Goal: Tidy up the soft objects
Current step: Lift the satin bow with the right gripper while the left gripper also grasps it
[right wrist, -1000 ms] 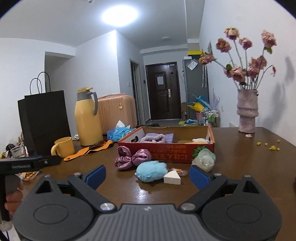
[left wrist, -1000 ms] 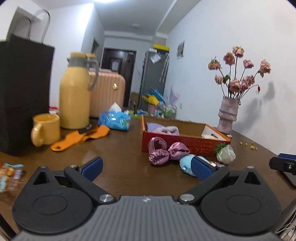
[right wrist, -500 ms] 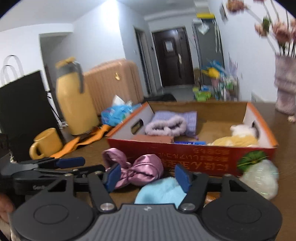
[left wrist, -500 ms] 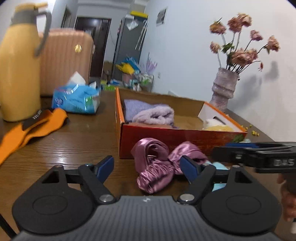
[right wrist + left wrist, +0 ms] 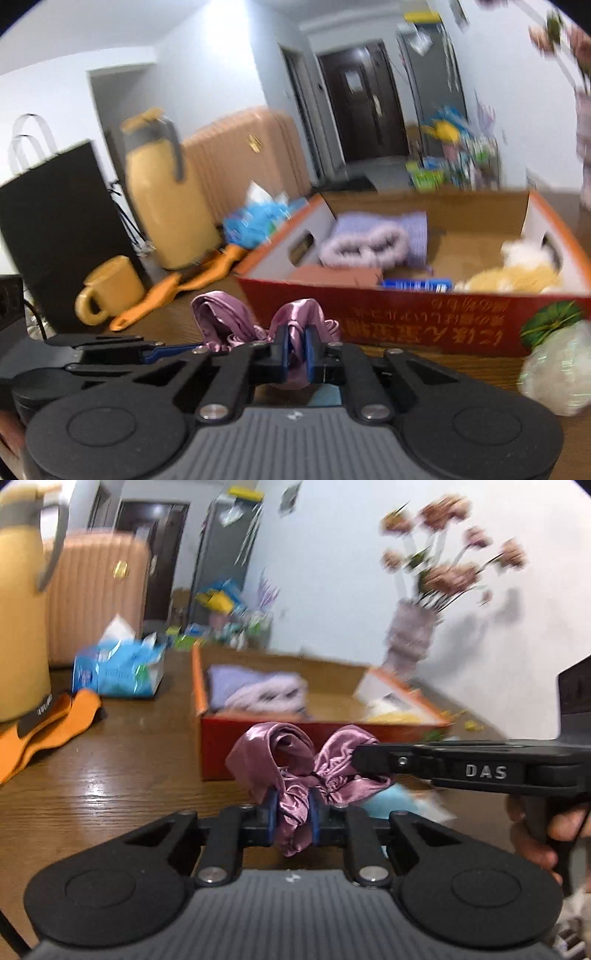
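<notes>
A mauve satin cloth (image 5: 291, 760) lies bunched in front of an orange-red cardboard box (image 5: 236, 753). My left gripper (image 5: 293, 814) is shut on its near left part. My right gripper (image 5: 295, 352) is shut on the cloth's (image 5: 295, 321) right part, and it reaches in from the right in the left wrist view (image 5: 373, 760). The box (image 5: 406, 314) holds a lilac fluffy item (image 5: 369, 240) and a yellow plush (image 5: 513, 280). A light blue fluffy ball (image 5: 388, 803) lies behind the cloth.
A yellow jug (image 5: 166, 192), a yellow mug (image 5: 110, 288), a black paper bag (image 5: 55, 229), an orange strap (image 5: 40, 727) and a blue tissue pack (image 5: 118, 668) stand left on the wooden table (image 5: 122, 775). A whitish-green soft ball (image 5: 554, 369) lies right; a vase (image 5: 410, 638) stands behind.
Both grippers moved in on the mauve cloth and closed on it, left on the left part, right on the right part. They were open half a second ago.
</notes>
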Available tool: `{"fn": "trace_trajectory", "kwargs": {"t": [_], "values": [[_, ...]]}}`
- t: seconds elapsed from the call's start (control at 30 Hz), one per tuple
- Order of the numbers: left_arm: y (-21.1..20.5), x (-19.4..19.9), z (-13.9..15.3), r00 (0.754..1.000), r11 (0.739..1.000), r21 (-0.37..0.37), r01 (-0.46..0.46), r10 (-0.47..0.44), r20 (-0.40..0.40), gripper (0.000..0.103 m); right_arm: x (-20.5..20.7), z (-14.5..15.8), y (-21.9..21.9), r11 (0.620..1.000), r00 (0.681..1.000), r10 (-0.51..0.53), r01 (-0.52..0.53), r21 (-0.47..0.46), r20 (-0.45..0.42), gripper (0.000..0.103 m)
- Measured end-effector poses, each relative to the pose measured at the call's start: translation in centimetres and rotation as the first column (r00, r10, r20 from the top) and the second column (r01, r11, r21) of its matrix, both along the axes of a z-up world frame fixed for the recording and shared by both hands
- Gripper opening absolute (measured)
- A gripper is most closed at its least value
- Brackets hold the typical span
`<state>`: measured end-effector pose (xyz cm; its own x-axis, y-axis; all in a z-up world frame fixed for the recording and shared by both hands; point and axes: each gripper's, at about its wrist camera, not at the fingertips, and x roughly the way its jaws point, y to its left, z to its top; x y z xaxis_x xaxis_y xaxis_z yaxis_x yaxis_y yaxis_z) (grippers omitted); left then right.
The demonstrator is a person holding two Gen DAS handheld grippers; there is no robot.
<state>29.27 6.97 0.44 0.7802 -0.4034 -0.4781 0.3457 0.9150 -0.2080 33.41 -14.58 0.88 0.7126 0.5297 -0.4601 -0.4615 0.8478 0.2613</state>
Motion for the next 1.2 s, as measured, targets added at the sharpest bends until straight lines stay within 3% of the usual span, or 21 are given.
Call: {"fn": "trace_trajectory", "kwargs": {"t": [0.13,0.3,0.4,0.53,0.6,0.63,0.67,0.73,0.8,0.9,1.07,1.13,1.2], "values": [[-1.0,-6.4,1.1,0.999,0.998,-0.042,0.041,-0.04,0.015,0.017,-6.5,1.4,-2.6,0.999,0.999,0.039,-0.039,0.031,0.011,0.009],[-3.1,-12.3,-1.6,0.996,0.995,-0.076,0.057,-0.063,-0.067,0.02,-13.6,-1.2,-5.9,0.997,0.996,0.03,-0.024,0.071,-0.079,0.009],[-3.7,-14.8,-2.3,0.996,0.993,-0.096,0.071,-0.076,-0.047,0.037,-16.5,-3.0,-7.0,0.998,0.996,-0.034,0.039,0.053,-0.085,0.009],[-3.6,-15.9,0.5,0.999,0.989,-0.147,0.027,-0.023,0.032,0.057,-19.2,-4.0,-7.3,0.996,0.996,-0.08,0.081,0.029,-0.04,0.009],[-3.9,-15.2,1.2,0.999,0.987,-0.157,-0.038,0.04,0.013,0.057,-19.7,-4.6,-6.9,0.996,0.996,-0.088,0.088,0.012,-0.019,0.009],[-4.3,-14.5,1.1,0.998,0.987,-0.146,-0.068,0.067,-0.013,0.051,-20.2,-4.8,-6.6,0.995,0.996,-0.095,0.095,-0.012,0.002,0.009],[-4.8,-13.9,0.6,0.994,0.987,-0.124,-0.105,0.099,-0.052,0.038,-20.6,-5.0,-6.2,0.994,0.995,-0.103,0.103,-0.026,0.019,0.009],[-5.6,-13.4,-0.5,0.988,0.989,-0.078,-0.123,0.115,-0.105,0.026,-21.1,-5.4,-6.0,0.993,0.993,-0.115,0.116,-0.03,0.028,0.009],[-6.2,-14.3,-1.7,0.986,0.991,-0.049,-0.123,0.117,-0.116,0.026,-21.7,-5.8,-6.0,0.991,0.992,-0.124,0.126,-0.034,0.033,0.009],[-6.5,-16.4,-2.8,0.99,0.993,0.01,-0.119,0.119,-0.069,0.027,-22.4,-6.3,-5.9,0.99,0.991,-0.129,0.131,-0.049,0.038,0.011],[-6.5,-18.4,-4.3,0.992,0.992,0.043,-0.118,0.12,-0.041,0.03,-23.1,-5.9,-6.0,0.992,0.993,-0.114,0.116,-0.057,0.037,0.03],[-6.6,-18.7,-4.3,0.992,0.992,0.049,-0.118,0.119,-0.035,0.03,-23.6,-4.9,-6.7,0.994,0.993,-0.105,0.105,0.001,0.052,0.046],[-6.6,-18.7,-4.3,0.992,0.992,0.043,-0.115,0.117,-0.041,0.03,-24.1,-3.9,-7.2,0.995,0.993,-0.092,0.089,0.048,0.068,0.053]]}}
